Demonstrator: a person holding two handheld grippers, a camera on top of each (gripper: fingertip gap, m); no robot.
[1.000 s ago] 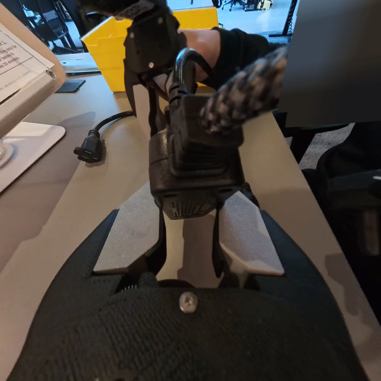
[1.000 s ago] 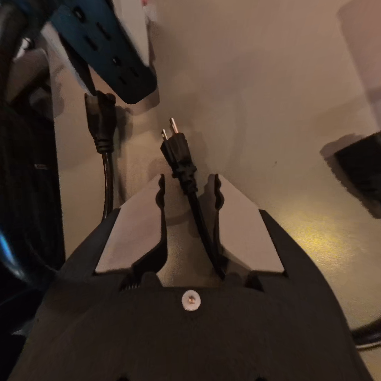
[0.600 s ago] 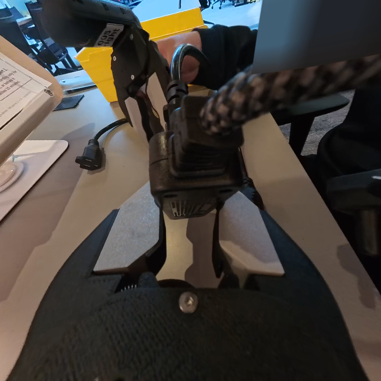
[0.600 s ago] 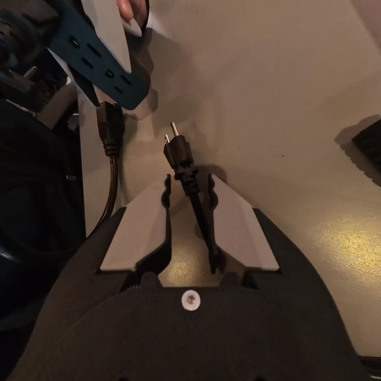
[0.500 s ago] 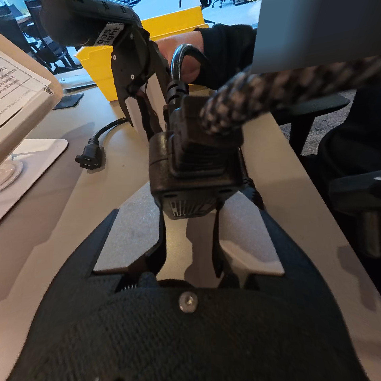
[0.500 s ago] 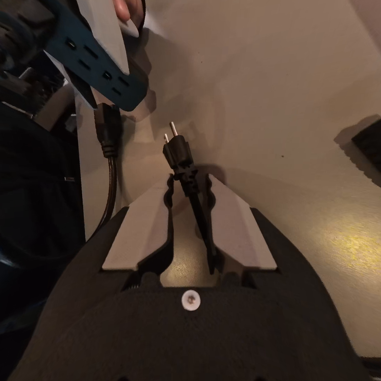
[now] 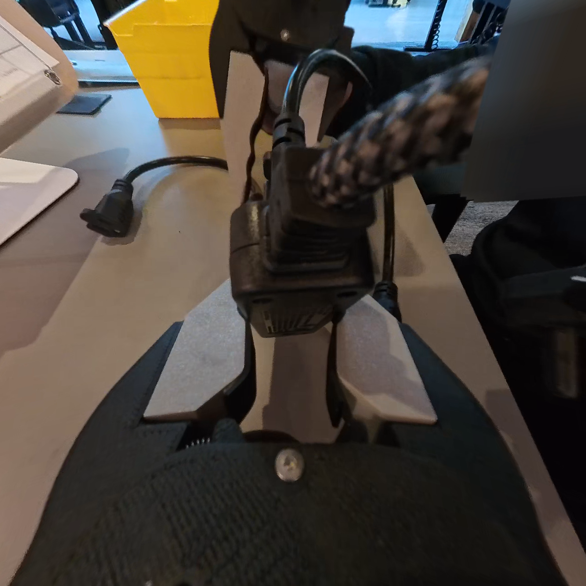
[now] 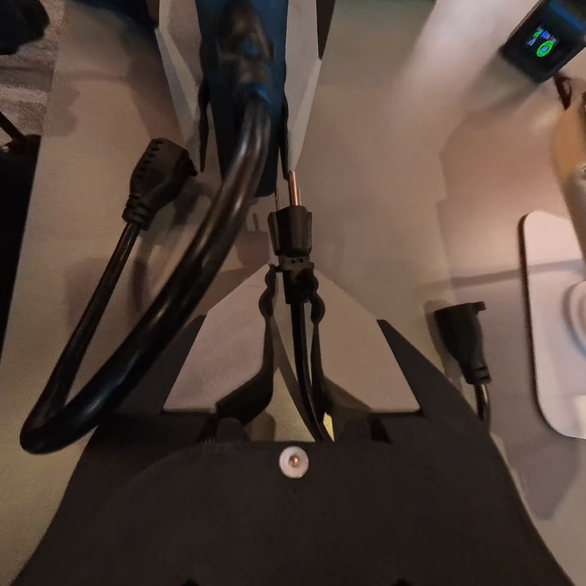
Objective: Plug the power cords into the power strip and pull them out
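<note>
Tabletop point(image 8: 380, 158), plug point(image 8: 290, 234) in right tool point(image 8: 290, 279)

Printed sheet point(image 7: 19, 68) on the far-left stand bears text, too blurred to read. Small screen point(image 8: 543, 41), far right, shows illegible coloured symbols.

Left wrist view: daylight enters from the windows at the far side, bright, slightly blown out. The table point(image 7: 177, 253) carries soft shadows. The braided cable point(image 7: 396, 139) close to the lens is blurred. Right wrist view: dim, warm, murky; motion blur at the top edge. Both show wide-angle bending at the edges.
</note>
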